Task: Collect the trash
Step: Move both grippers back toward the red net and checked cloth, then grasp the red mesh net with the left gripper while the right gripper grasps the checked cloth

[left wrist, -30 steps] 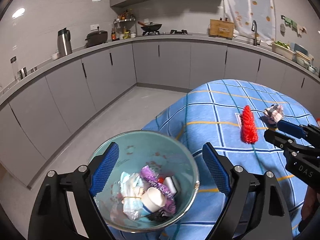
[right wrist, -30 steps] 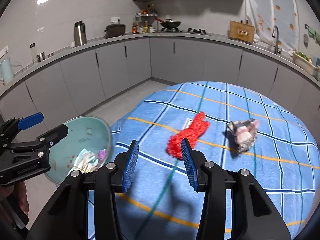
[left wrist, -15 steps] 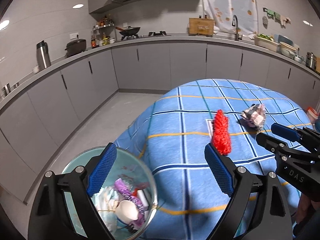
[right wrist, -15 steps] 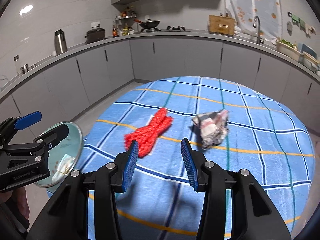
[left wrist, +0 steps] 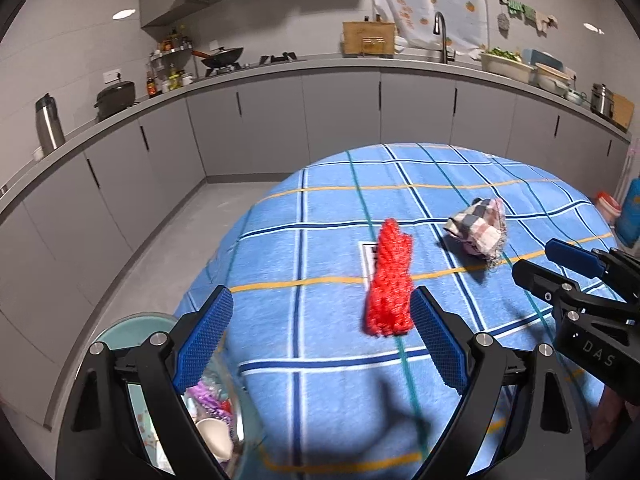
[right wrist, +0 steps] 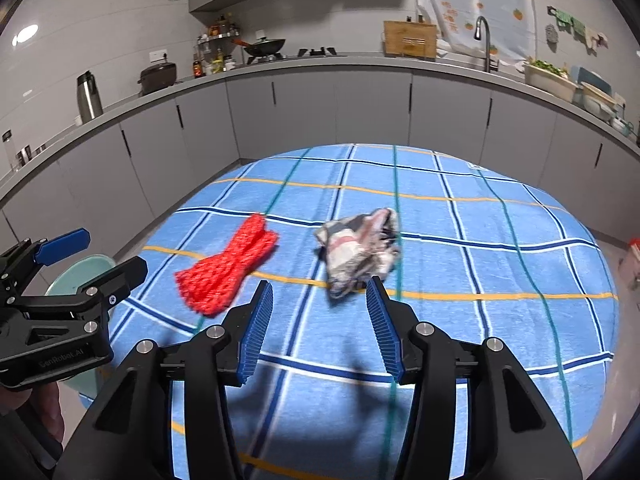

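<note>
A red net bag [left wrist: 390, 280] [right wrist: 228, 266] and a crumpled checked rag [left wrist: 478, 230] [right wrist: 360, 250] lie apart on the blue checked tablecloth [left wrist: 320, 248]. A teal bin [left wrist: 132, 328] [right wrist: 80, 276] holding wrappers and a cup sits low beside the table's left edge. My left gripper [left wrist: 320, 336] is open wide, nothing in it, with the net bag just past its right finger. My right gripper [right wrist: 320, 328] hangs short of the rag, its jaws opening with nothing between them. Each gripper shows in the other's view: right gripper [left wrist: 536, 258], left gripper [right wrist: 110, 252].
A grey kitchen counter [left wrist: 280, 68] with cabinets curves round behind the table, bearing a kettle [left wrist: 49, 124], a wok and a sink tap [left wrist: 440, 36]. Grey floor [left wrist: 168, 248] lies left of the table. A red-lidded jar [left wrist: 610, 208] stands at the right.
Both grippers have swung right over the table. The bin slid from between the left fingers to the lower left corner. The net bag and rag came nearer. The right jaws stand slightly wider.
</note>
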Demonstrator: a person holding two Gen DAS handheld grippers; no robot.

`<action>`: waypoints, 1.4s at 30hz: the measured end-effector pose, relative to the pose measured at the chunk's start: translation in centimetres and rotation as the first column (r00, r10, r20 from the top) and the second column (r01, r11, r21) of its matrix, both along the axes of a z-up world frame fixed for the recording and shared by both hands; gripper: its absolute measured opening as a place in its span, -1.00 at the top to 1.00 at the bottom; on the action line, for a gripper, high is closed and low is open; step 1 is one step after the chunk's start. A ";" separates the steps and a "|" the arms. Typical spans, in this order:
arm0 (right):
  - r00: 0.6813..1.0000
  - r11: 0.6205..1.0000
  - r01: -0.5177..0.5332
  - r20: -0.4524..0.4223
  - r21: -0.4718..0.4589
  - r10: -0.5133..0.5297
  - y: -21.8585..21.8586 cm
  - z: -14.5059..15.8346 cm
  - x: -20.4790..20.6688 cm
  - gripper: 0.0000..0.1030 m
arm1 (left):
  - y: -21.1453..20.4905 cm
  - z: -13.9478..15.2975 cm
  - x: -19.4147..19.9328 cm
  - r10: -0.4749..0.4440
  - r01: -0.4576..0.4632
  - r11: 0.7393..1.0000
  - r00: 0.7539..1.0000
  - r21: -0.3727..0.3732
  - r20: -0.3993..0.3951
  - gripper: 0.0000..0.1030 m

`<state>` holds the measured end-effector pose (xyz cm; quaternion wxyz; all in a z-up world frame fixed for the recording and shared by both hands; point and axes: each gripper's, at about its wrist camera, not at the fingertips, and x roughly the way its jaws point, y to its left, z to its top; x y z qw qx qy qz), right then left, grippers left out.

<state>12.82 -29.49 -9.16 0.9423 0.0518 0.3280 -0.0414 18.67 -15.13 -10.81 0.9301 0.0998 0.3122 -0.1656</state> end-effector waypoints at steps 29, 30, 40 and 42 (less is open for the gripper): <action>0.996 0.997 0.075 -0.059 0.034 -0.073 -4.4 -0.9 5.1 -0.29 | -5.5 -4.6 4.1 -0.164 0.168 0.986 0.970 0.006 -0.177 0.72; 0.995 0.997 0.074 -0.072 0.035 -0.072 -4.3 -1.2 5.7 -0.29 | -5.4 -4.5 4.1 -0.163 0.167 0.986 0.971 0.006 -0.175 0.73; 0.986 0.996 0.066 -0.158 0.063 -0.056 -4.4 -3.2 7.4 0.20 | -4.0 -3.8 4.1 -0.133 0.132 0.991 0.979 -0.019 -0.156 0.74; 0.985 0.995 0.057 -0.166 0.080 -0.043 -4.4 -3.5 7.5 0.50 | -3.9 -3.8 4.1 -0.134 0.132 0.991 0.979 -0.021 -0.156 0.74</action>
